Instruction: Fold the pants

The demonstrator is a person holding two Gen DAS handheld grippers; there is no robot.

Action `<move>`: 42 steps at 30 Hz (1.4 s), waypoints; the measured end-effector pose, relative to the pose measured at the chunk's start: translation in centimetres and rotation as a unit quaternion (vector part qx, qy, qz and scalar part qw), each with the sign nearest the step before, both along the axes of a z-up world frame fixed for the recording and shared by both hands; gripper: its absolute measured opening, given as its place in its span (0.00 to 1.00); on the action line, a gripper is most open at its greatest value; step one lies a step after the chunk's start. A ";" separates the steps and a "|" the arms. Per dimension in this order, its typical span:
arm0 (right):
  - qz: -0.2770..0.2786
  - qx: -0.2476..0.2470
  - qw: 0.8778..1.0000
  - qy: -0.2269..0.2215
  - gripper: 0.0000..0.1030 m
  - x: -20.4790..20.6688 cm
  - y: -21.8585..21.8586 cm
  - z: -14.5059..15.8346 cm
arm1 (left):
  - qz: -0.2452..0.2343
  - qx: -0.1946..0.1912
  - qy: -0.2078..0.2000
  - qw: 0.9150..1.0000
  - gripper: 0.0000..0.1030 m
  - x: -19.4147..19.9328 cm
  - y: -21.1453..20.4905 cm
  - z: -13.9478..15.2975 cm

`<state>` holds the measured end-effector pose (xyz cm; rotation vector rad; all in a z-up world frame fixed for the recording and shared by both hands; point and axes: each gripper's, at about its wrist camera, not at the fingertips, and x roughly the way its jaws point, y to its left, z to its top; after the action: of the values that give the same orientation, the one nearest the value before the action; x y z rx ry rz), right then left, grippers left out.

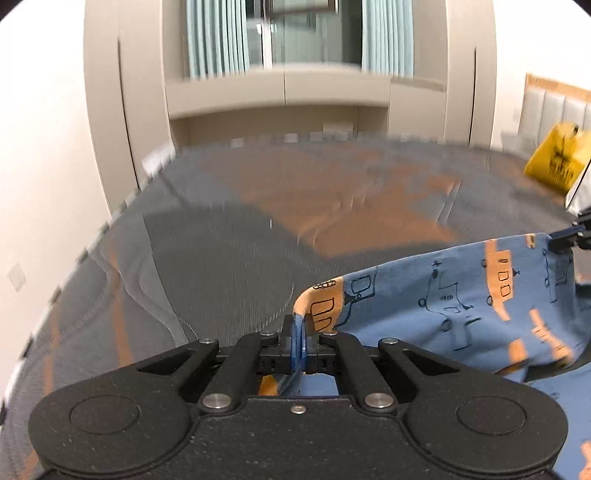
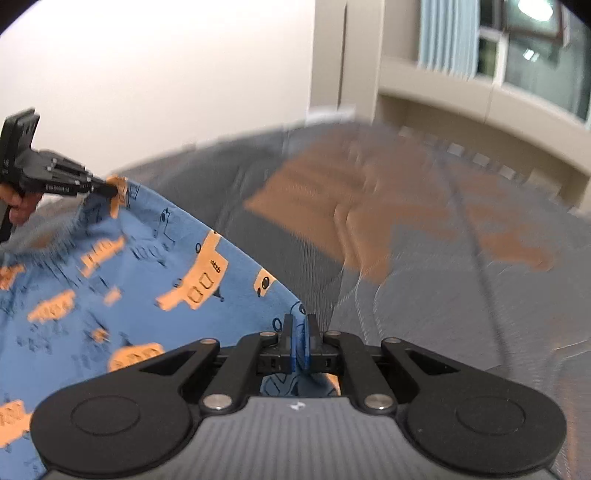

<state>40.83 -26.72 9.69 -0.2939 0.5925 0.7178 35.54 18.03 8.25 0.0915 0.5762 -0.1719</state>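
Note:
The pants (image 1: 461,314) are blue with orange and black vehicle prints. They hang stretched between my two grippers above a bed. My left gripper (image 1: 298,332) is shut on one corner of the pants, and the cloth runs off to its right. My right gripper (image 2: 300,332) is shut on the other corner, with the pants (image 2: 122,280) spreading to its left. In the right wrist view the left gripper (image 2: 107,190) shows at the far left pinching the cloth. In the left wrist view the right gripper (image 1: 561,236) shows at the far right edge.
A bed cover (image 1: 240,240) in grey with orange patches lies below the pants and also shows in the right wrist view (image 2: 424,240). A yellow bag (image 1: 557,158) sits at the bed's far right. Beige cabinets (image 1: 129,110) and a curtained window (image 1: 295,33) stand behind.

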 end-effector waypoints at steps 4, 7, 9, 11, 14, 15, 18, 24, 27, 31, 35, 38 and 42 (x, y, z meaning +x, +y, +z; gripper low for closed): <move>0.000 0.022 0.997 -0.072 0.04 -7.5 -1.3 2.3 | -0.007 0.008 -0.046 0.999 0.01 -5.5 -0.8 1.7; 0.010 0.028 0.993 -0.111 0.04 -13.9 -1.8 2.8 | -0.015 0.016 -0.074 0.997 0.01 -10.6 -1.2 1.9; 0.013 0.035 0.991 -0.125 0.04 -18.1 -2.2 2.7 | -0.025 0.022 -0.090 0.995 0.02 -13.5 -1.4 1.5; 0.013 0.034 0.990 -0.135 0.04 -21.8 -2.2 2.0 | -0.034 0.031 -0.102 0.994 0.02 -16.4 -1.6 0.7; 0.012 0.024 0.988 -0.150 0.03 -26.0 -1.9 0.5 | -0.044 0.043 -0.096 0.993 0.02 -19.3 -1.9 -1.3; 0.010 0.019 0.989 -0.150 0.03 -27.2 -1.8 -0.3 | -0.046 0.047 -0.090 0.994 0.02 -20.1 -2.0 -2.0; 0.004 0.007 0.991 -0.135 0.03 -29.4 -1.1 -2.4 | -0.050 0.055 -0.075 0.994 0.02 -21.8 -2.2 -3.9; -0.006 -0.013 0.990 -0.142 0.03 -31.5 -0.5 -4.3 | -0.053 0.066 -0.071 0.994 0.01 -23.8 -2.1 -4.9; -0.003 -0.014 0.989 -0.148 0.03 -32.3 -0.8 -4.2 | -0.055 0.060 -0.066 0.994 0.01 -24.7 -1.9 -5.4; -0.001 -0.029 0.989 -0.146 0.03 -32.9 -0.9 -4.7 | -0.058 0.064 -0.050 0.995 0.01 -25.1 -2.3 -6.8; 0.007 -0.043 0.989 -0.142 0.03 -33.3 -0.9 -5.5 | -0.054 0.059 -0.052 0.995 0.01 -25.4 -2.1 -7.0; 0.011 -0.048 0.988 -0.147 0.03 -33.7 -0.9 -5.6 | -0.058 0.064 -0.041 0.995 0.03 -25.3 -2.1 -7.2; 0.012 -0.066 0.988 -0.136 0.06 -33.7 -0.6 -7.4 | -0.041 0.050 -0.034 0.997 0.25 -25.3 -2.4 -7.3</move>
<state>7.15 -27.36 2.31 -0.5139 0.3780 0.6488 10.20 15.68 0.94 0.2168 0.5139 -0.2201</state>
